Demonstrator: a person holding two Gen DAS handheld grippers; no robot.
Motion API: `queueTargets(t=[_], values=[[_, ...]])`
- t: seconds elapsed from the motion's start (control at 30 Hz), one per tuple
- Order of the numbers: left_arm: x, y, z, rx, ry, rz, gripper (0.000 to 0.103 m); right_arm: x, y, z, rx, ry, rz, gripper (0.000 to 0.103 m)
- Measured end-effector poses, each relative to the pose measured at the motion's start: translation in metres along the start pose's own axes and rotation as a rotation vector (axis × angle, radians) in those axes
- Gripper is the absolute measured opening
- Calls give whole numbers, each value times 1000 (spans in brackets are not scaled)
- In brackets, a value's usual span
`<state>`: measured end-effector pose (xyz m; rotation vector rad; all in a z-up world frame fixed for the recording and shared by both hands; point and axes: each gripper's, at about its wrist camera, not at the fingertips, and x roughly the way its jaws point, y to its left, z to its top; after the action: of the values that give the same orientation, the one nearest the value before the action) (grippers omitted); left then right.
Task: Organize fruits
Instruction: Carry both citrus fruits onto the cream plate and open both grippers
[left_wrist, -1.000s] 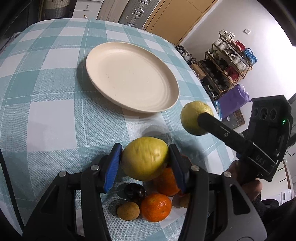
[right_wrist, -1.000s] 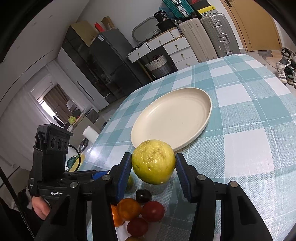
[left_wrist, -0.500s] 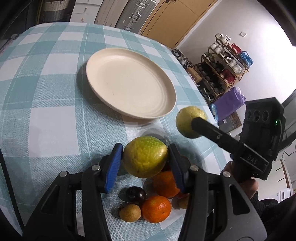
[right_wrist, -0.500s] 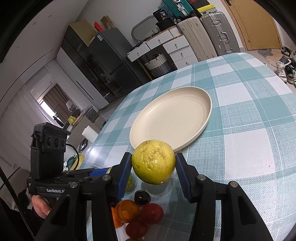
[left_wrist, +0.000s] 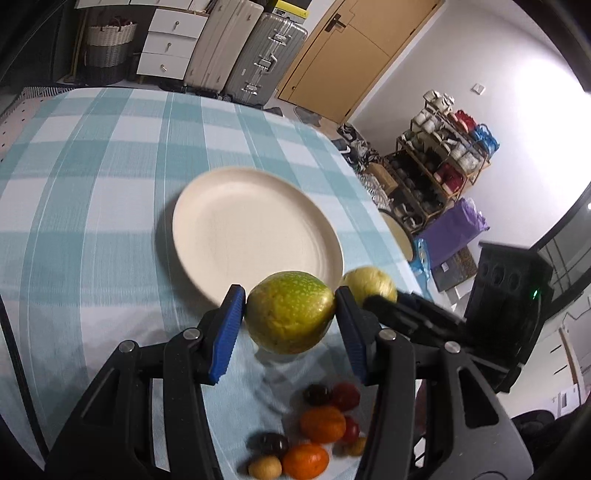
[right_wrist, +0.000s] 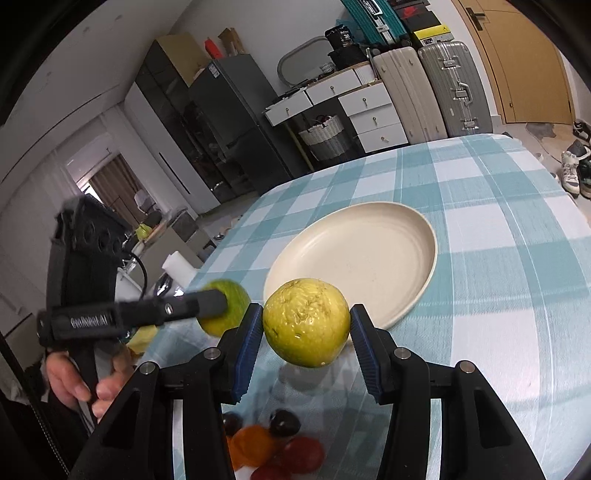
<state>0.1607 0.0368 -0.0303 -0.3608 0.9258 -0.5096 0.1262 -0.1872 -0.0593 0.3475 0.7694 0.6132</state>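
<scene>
both fruits raised higher, left tool (left_wrist: 290, 321) nearer the plate (left_wrist: 255, 236)

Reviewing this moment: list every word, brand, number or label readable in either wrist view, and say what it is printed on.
"GenRobot.AI", blurred and only partly legible: side of the left tool, seen from the right wrist view.
"36": white label on the black bag atop the drawers; smaller text above it is unreadable.
Left wrist view: nothing readable; the right tool shows no legible marking.

Small fruits (right_wrist: 273, 450) blurred, cut off below (kinds unclear).
</scene>
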Motion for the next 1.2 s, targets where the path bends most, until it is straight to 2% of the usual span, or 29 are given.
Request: queueTargets(t=[0.23,0.57,0.83,1.2], values=[[21,9,41,-20,-10,4,48,16,-8,23,-10,4,-7,49],[79,36,79,-70,24,20,48,56,-33,58,-13,31,-33,49],[111,44,97,-64,46,32,48,87,-49,76,-3,63,-55,49],[131,51,104,-75,67,37,48,107,-55,86,-25,100,-118,49]])
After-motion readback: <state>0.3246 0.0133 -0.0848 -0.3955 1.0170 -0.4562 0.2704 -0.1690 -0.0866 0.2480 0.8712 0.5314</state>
